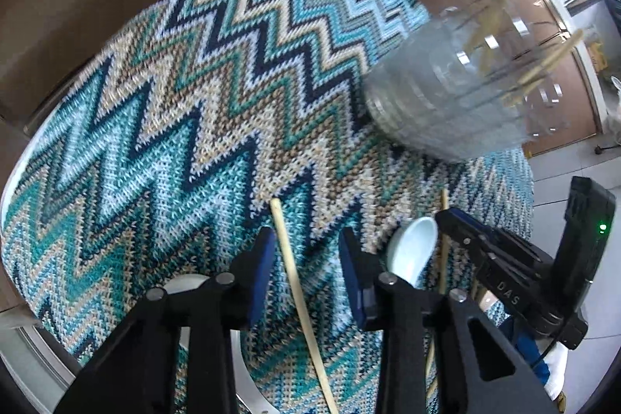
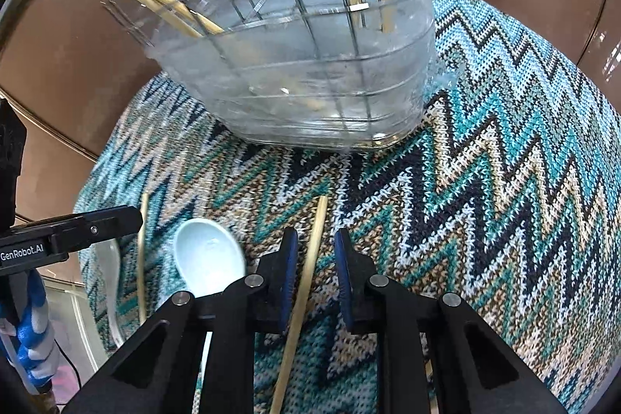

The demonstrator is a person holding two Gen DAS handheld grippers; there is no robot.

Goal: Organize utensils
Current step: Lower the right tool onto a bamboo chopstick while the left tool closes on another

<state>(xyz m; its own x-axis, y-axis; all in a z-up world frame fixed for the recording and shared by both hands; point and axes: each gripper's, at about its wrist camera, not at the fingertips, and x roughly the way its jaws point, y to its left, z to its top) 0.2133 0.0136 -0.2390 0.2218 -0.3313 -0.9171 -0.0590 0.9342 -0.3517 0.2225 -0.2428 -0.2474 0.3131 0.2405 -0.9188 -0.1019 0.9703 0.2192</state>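
A bamboo chopstick [image 1: 289, 258] lies on the zigzag knitted mat [image 1: 163, 127], and my left gripper [image 1: 306, 247] straddles it with a gap on both sides of the stick. A second chopstick [image 2: 310, 266] lies between the blue pads of my right gripper [image 2: 315, 243], which stand narrow but are not pressing it. A white ceramic spoon [image 1: 411, 247] [image 2: 205, 258] rests on the mat between the two grippers. The clear plastic organizer [image 1: 446, 96] [image 2: 310, 84] stands beyond, with several chopsticks [image 2: 155, 2] upright in its grid.
The mat [image 2: 504, 181] covers a round table with a pale rim [image 1: 27, 332]. Another white piece [image 2: 106, 258] lies near the mat's left edge. Brown cabinet fronts [image 2: 58, 64] stand behind the table. A hand in a blue and white glove [image 2: 27, 344] holds the left gripper's body [image 2: 77, 231].
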